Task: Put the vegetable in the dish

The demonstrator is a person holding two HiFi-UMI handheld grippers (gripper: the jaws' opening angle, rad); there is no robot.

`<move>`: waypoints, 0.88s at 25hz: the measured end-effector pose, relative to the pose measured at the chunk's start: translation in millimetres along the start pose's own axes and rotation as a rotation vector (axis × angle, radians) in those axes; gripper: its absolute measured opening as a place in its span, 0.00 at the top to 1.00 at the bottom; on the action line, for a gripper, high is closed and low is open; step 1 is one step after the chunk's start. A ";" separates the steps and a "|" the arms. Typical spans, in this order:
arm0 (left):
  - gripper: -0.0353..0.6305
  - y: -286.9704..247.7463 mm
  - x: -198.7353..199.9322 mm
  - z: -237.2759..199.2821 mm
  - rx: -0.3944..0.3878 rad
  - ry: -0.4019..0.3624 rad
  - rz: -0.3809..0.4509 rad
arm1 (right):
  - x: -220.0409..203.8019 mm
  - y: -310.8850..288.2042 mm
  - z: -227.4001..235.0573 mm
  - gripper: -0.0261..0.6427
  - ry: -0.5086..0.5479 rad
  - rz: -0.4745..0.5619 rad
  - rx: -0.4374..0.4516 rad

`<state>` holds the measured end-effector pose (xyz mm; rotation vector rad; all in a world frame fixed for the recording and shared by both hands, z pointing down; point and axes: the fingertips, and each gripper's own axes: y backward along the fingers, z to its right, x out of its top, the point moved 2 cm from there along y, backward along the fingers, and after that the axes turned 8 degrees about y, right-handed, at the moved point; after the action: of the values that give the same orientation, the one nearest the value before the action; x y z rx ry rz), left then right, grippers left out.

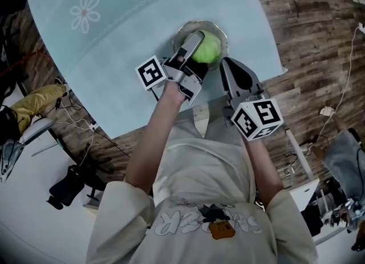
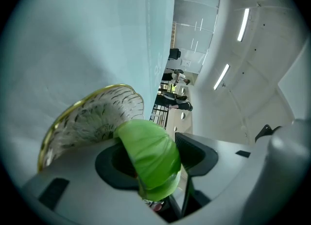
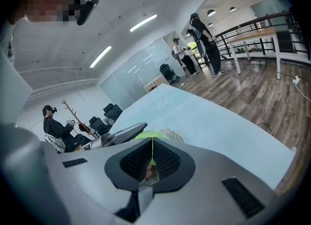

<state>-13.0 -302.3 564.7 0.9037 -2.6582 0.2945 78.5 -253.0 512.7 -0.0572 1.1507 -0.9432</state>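
Your left hand-held gripper [image 1: 199, 45] has got the green vegetable [image 1: 209, 49] clamped between its jaws, and it fills pretty much the whole gap in the left gripper view. It's sitting right over the gold-rimmed dish [image 1: 220, 30], which is near the edge of the pale blue desk [image 1: 142, 23] closest to you. I can't tell if the veg is actually touching the dish. Your right hand-held gripper [image 1: 227, 63] is just beside the dish on your right, with its jaws pressed together and nothing between them. The tips point toward the dish.
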 end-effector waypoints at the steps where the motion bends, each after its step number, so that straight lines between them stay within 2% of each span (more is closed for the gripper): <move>1: 0.60 1.5 0.2 -1.3 0.021 -0.010 -0.003 | -0.2 0.3 -0.3 0.92 0.002 -0.001 0.001; 6: 0.59 6.9 0.4 -2.1 0.150 -0.097 -0.010 | 1.5 3.1 -4.0 0.92 0.018 -0.006 0.010; 10: 0.55 11.3 -2.4 -6.2 0.275 -0.208 -0.022 | 1.2 7.8 -6.1 0.92 0.020 -0.005 0.015; 15: 0.43 12.9 -0.8 -2.8 0.330 -0.276 -0.036 | 3.4 10.0 -11.6 0.92 0.031 -0.001 0.023; 17: 0.41 13.2 0.1 0.4 0.378 -0.358 -0.039 | 3.8 12.2 -12.4 0.92 0.033 -0.001 0.023; 22: 0.38 15.6 -1.1 0.3 0.547 -0.649 -0.108 | 3.1 13.8 -13.5 0.92 0.036 -0.001 0.022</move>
<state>-21.9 -289.6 562.7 1.5173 -3.1479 0.8586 76.4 -240.8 497.7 -0.0235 1.1733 -0.9605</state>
